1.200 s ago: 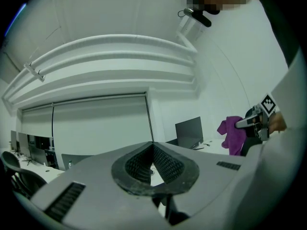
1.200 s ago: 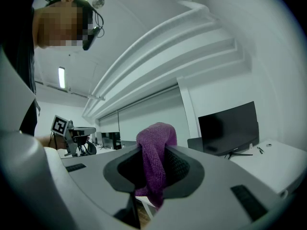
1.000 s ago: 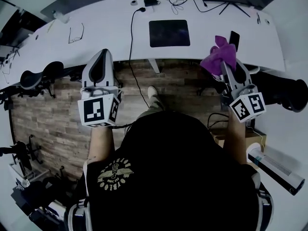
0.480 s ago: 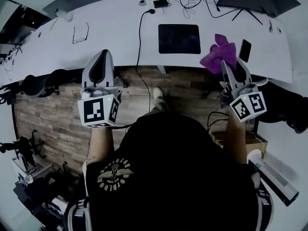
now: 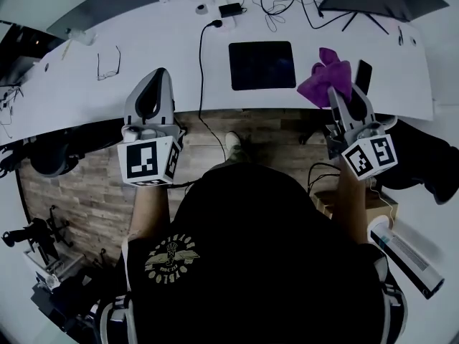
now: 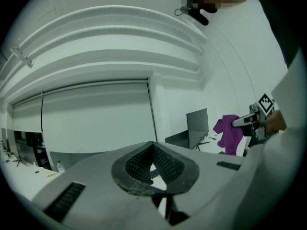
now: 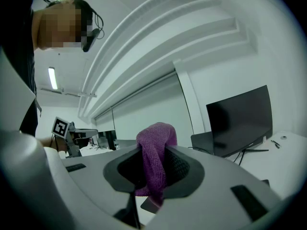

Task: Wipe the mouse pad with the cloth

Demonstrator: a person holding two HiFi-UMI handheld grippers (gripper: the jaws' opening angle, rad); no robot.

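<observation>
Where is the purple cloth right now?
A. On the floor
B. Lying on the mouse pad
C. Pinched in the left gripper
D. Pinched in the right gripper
D: the cloth sits between the right gripper's closed jaws, off the mouse pad.

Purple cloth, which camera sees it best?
The right gripper view. There the purple cloth fills the middle, pinched in the right gripper, and its weave is plain to see. The head view shows the cloth as a small bunch at that gripper's tip. The left gripper view shows it small and far off.
</observation>
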